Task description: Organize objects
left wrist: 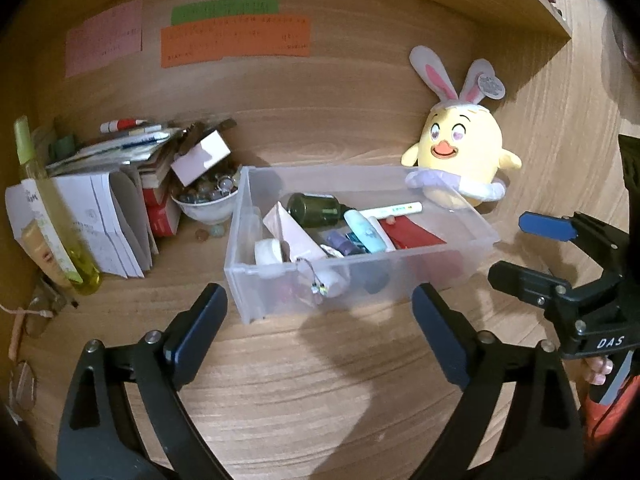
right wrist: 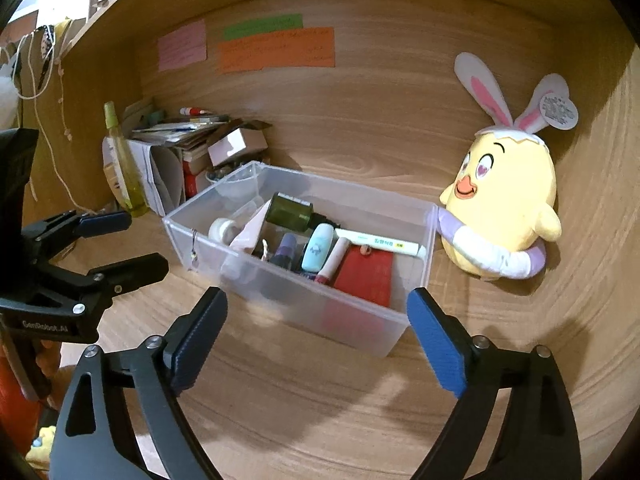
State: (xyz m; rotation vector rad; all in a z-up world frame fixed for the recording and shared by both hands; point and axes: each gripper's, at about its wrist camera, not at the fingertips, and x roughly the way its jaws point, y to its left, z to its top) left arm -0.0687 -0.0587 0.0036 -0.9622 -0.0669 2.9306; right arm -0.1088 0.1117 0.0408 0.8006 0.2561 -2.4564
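Bin: we see a clear plastic bin (left wrist: 440, 256), rectangular, open at the top, with translucent walls; it stands on the wooden bench (left wrist: 300, 380) near the back wall, just ahead of both grippers.
Bin contents: we count a dark green bottle (left wrist: 314, 210) lying on its side, a pale pink tube (left wrist: 292, 232), a white roll (left wrist: 269, 251), a light blue tube (right wrist: 317, 253), a white marker (right wrist: 380, 242) lying against the far right corner, a purple-capped item (right wrist: 286, 250) and a flat red packet (right wrist: 370, 276).
Bin attachment: a small metal ring with a trinket (left wrist: 316, 282) hangs on the near wall.
Left gripper: the left gripper (left wrist: 320, 320) is spread wide with nothing between its pads; it stops short of the bin's near wall.
Right gripper: the right gripper (right wrist: 316, 322) is likewise wide apart and empty, just short of the bin's near corner.
Surroundings: a yellow plush chick (right wrist: 508, 200) with rabbit ears sits right of the bin, its arm touching the rim; a stack of papers and books (left wrist: 120, 200), a bowl of marbles (left wrist: 208, 196) and a yellow-green spray bottle (left wrist: 52, 208) stand to the left.
Wall: we note pink, green and orange notes (left wrist: 236, 38).
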